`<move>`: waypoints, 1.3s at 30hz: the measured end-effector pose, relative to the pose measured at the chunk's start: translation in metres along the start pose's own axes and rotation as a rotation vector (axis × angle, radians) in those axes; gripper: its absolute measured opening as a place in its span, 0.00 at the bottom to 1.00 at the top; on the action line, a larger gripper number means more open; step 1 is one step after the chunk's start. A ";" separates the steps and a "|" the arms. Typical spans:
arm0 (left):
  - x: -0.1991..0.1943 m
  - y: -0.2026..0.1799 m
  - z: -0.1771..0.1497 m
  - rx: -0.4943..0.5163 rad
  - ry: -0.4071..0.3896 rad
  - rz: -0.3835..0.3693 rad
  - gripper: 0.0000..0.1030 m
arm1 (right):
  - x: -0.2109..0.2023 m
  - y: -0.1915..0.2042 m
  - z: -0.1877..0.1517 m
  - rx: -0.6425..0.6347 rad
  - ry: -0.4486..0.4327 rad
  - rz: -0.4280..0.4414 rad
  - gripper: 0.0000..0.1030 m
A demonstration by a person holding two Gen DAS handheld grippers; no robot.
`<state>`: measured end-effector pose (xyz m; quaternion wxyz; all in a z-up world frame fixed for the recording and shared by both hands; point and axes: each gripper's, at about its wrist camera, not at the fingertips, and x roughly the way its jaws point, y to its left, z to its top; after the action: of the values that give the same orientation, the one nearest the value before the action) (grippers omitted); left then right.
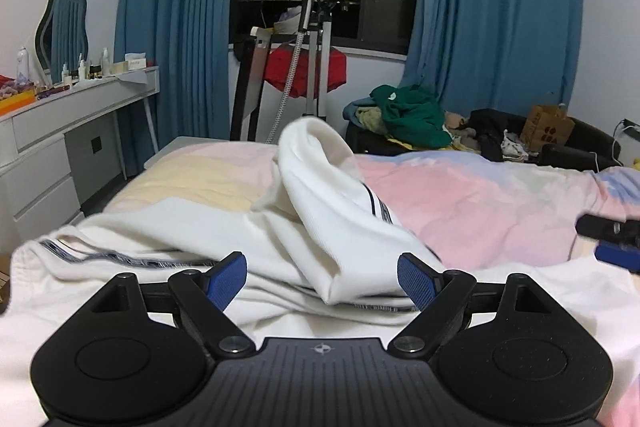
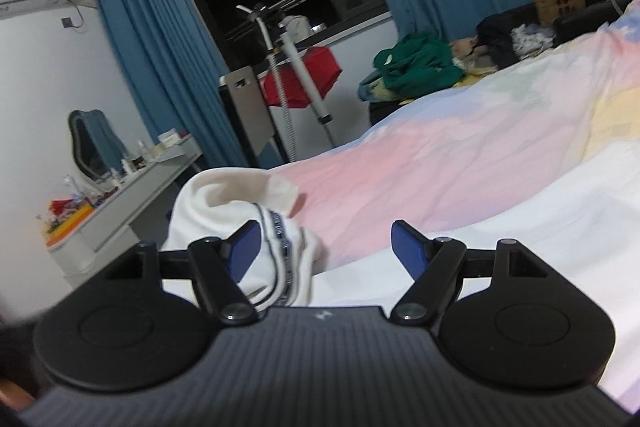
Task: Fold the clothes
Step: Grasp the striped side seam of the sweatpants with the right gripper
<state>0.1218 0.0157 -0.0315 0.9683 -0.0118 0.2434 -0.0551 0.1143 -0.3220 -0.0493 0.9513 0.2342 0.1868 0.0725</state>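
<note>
White striped garment (image 1: 320, 219) lies bunched on the pastel duvet (image 1: 460, 203). Left gripper (image 1: 322, 279) and right gripper (image 2: 324, 247) both spread, empty. Risk: a pinch gathers duvet beneath, or several layers, skewing the fold.

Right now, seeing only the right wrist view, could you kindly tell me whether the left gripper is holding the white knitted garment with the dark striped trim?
Observer: No. The left gripper is open, and the white knitted garment lies ahead of its blue pads, ungripped.
Operator: Thank you. Where does the garment spread beyond my frame?
Observer: It lies flat towards the white dressing table, with the dark striped trim running along that side.
Operator: And is the raised part folded?
Observer: Yes. A flap humps up and doubles over, and its folded corner sits between the open fingers.
</note>
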 end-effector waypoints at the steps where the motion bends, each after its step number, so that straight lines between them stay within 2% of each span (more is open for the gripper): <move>1: 0.003 0.000 -0.004 0.003 0.014 -0.008 0.82 | 0.003 0.001 -0.001 0.008 0.004 0.014 0.73; 6: 0.010 0.012 -0.011 -0.025 0.071 -0.012 0.82 | 0.028 0.003 -0.009 0.070 0.064 0.064 0.70; 9: 0.012 0.028 -0.012 -0.071 0.088 -0.014 0.82 | 0.054 0.002 -0.006 0.113 0.139 0.095 0.69; 14: 0.023 0.044 -0.017 -0.124 0.110 -0.008 0.82 | 0.111 -0.014 0.007 0.276 0.232 0.171 0.69; 17: 0.028 0.055 -0.021 -0.202 0.150 -0.045 0.82 | 0.156 -0.018 0.011 0.307 0.283 0.140 0.70; 19: 0.031 0.063 -0.024 -0.237 0.168 -0.086 0.82 | 0.189 -0.016 0.010 0.301 0.326 0.128 0.70; 22: 0.040 0.074 -0.026 -0.251 0.179 -0.079 0.82 | 0.238 -0.008 0.007 0.289 0.372 0.126 0.70; 27: 0.064 0.103 -0.034 -0.329 0.195 -0.086 0.82 | 0.310 0.015 0.010 0.222 0.393 0.172 0.70; 31: 0.076 0.114 -0.036 -0.365 0.201 -0.102 0.82 | 0.354 0.047 -0.002 0.079 0.556 0.160 0.70; 33: 0.078 0.113 -0.037 -0.347 0.196 -0.108 0.82 | 0.355 0.068 -0.007 -0.016 0.566 0.185 0.70; 35: 0.080 0.111 -0.038 -0.326 0.190 -0.106 0.82 | 0.348 0.080 -0.010 -0.051 0.549 0.178 0.60; 37: 0.081 0.107 -0.038 -0.309 0.187 -0.101 0.82 | 0.341 0.088 -0.010 -0.072 0.539 0.144 0.30; 39: 0.082 0.104 -0.037 -0.301 0.184 -0.100 0.82 | 0.325 0.093 -0.003 -0.079 0.493 0.092 0.22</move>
<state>0.1862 0.1104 -0.1077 0.9252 -0.1637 0.3357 -0.0672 0.4070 -0.1661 -0.1125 0.8811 0.1803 0.3994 0.1778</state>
